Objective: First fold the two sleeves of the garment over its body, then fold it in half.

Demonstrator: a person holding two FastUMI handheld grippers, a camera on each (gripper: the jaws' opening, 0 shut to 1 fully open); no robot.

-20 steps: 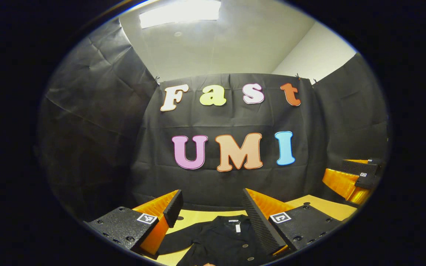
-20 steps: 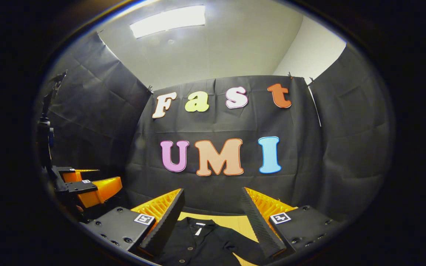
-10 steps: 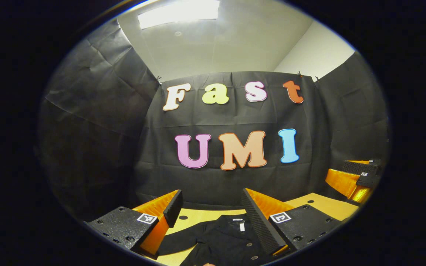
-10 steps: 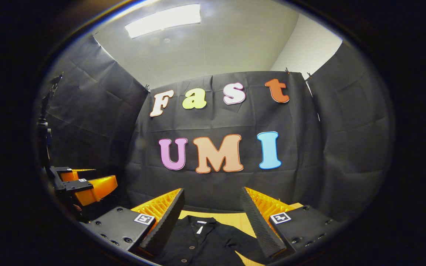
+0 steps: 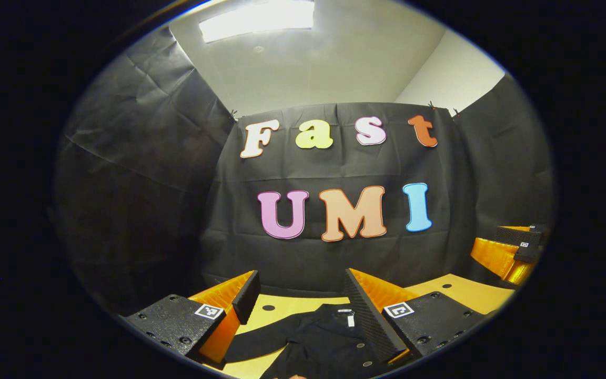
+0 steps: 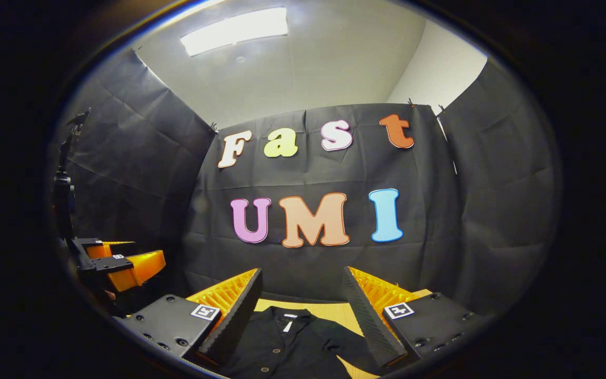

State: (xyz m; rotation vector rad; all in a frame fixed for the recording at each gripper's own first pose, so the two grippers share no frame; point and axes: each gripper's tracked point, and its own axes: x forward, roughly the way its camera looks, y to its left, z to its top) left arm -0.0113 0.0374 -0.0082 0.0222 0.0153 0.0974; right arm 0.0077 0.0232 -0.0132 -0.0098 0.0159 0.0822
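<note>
Since the earlier frame both views have drifted slightly sideways | left gripper view: left tongs (image 5: 299, 296) gape, empty, above black garment (image 5: 324, 342) lying flat on desk (image 5: 455, 290) | right gripper view: right tongs (image 6: 303, 295) likewise gape, empty; garment soft, limp, best pinched at sleeve cuffs.

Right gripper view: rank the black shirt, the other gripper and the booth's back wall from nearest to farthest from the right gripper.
1. Black shirt, just below and between the right gripper fingers.
2. Left gripper, off to the left.
3. Back wall, straight ahead, behind the table.

Yellow table (image 5: 292, 307) under a lit ceiling panel (image 6: 234, 30).
</note>
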